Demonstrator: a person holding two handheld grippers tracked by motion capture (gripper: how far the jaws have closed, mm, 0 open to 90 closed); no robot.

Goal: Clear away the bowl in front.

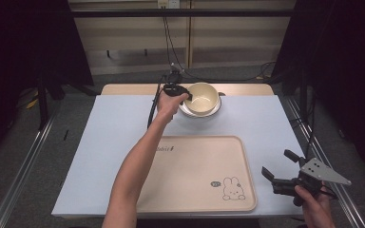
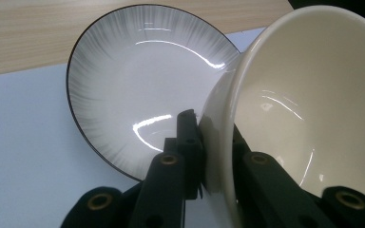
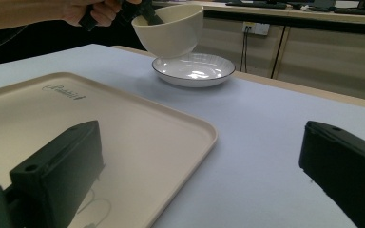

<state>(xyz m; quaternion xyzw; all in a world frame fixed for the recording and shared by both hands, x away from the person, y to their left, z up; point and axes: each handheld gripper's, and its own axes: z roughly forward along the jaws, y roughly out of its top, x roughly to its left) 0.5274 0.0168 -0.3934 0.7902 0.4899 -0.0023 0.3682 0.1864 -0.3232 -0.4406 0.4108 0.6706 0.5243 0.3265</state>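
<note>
Cream bowl (image 1: 202,99) hangs clamped by its rim in the left gripper (image 1: 186,96), above the plate (image 3: 194,69); right gripper (image 1: 279,167) gapes empty.

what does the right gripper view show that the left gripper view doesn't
The right gripper view alone has the beige tray, the person's hand around the left gripper, the gap between bowl and plate, and its own wide-open jaws. The left gripper view alone gives the close look at the left gripper pinching the bowl's wall, one jaw inside and one outside. Both show the cream bowl lifted and tilted over the dark-rimmed plate on the pale blue table.
</note>
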